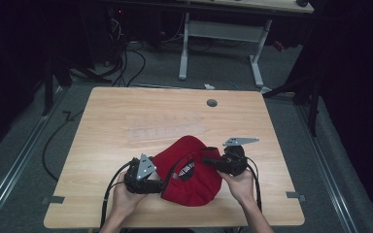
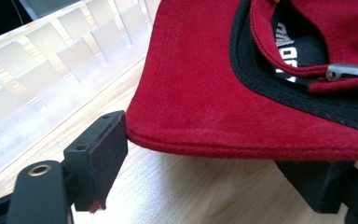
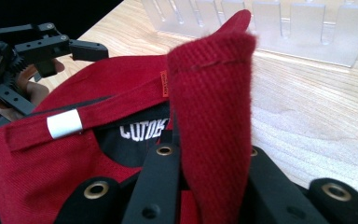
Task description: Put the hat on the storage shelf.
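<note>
Red cap (image 1: 190, 177) lies upside down on the near middle of the counter (image 1: 102, 126), black inner band and white lettering exposed, brim toward the left. Right claw (image 3: 205, 163) enters from the right, clenched on a raised fold of the cap's red fabric. Left claw (image 2: 205, 163) sits low at the brim edge, jaws apart on either side of it, pads not pressing. Clear slotted rack (image 1: 167, 127) lies just beyond.

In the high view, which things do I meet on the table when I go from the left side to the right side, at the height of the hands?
Left gripper → red cap → right gripper. The clear plastic rack lies farther back, so it has no place in this order.
</note>
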The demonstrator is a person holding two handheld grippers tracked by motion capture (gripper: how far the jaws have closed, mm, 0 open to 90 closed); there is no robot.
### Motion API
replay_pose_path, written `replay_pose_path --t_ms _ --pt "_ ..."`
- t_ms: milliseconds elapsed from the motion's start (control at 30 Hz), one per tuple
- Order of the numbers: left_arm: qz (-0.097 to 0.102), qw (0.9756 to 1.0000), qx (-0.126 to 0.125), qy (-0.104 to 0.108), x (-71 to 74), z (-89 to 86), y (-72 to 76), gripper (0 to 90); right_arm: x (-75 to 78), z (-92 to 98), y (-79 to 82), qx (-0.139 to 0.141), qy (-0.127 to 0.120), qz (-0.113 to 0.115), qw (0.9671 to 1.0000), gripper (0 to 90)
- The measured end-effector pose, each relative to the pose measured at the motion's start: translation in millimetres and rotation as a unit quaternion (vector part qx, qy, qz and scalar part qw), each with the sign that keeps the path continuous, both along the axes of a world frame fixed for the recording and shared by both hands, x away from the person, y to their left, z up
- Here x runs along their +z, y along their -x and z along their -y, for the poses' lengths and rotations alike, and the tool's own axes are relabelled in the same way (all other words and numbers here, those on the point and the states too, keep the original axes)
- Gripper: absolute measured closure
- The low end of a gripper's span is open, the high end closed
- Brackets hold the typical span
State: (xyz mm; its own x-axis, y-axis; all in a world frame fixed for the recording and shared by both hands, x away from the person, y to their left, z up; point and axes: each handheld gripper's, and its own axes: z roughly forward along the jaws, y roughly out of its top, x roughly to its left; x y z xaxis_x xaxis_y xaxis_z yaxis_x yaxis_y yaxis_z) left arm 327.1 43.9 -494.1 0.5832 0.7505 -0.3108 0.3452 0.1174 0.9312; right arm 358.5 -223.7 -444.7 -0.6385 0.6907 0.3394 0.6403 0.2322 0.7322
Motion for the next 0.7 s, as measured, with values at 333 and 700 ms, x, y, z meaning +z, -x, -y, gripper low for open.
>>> replay_pose_path --t_ms 333,700 --pt "0.007 0.9998 -0.002 -0.02 -2.8 2.4 -0.2 21.8 -3.6 3.4 -3.3 0.015 -0.029 -0.025 0.9992 85.4" --pt "0.01 0.9996 -0.004 -0.024 -3.9 3.4 -2.0 22.3 -9.5 5.5 -10.0 0.022 -0.047 -0.051 0.9974 85.3"
